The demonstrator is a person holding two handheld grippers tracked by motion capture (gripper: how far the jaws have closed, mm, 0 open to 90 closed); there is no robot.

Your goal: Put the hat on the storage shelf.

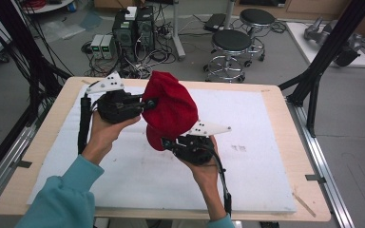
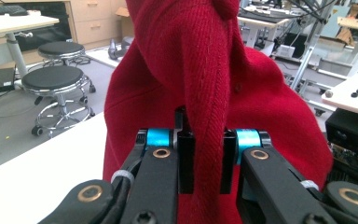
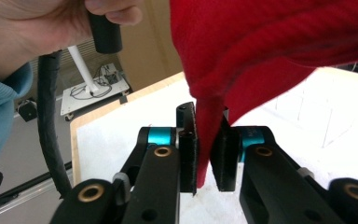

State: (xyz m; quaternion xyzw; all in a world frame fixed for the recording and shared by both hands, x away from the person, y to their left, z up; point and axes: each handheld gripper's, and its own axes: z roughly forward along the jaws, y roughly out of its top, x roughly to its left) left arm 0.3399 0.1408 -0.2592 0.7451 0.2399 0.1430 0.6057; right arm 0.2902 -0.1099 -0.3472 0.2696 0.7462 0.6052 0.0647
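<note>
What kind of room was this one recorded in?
Most likely a robotics or engineering lab. Beyond the table stand rolling stools and computer towers amid tangled cables, and the left gripper view shows workbenches with equipment.

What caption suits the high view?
Two hand-held grippers, left and right, lift a red knitted cloth above a white-topped table.

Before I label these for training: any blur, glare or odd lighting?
High view: soft overall, even light, no glare. Left gripper view: red cloth weave sharp, background stools softer. Right gripper view: cloth close and blurred, table bright, near washed out.
</note>
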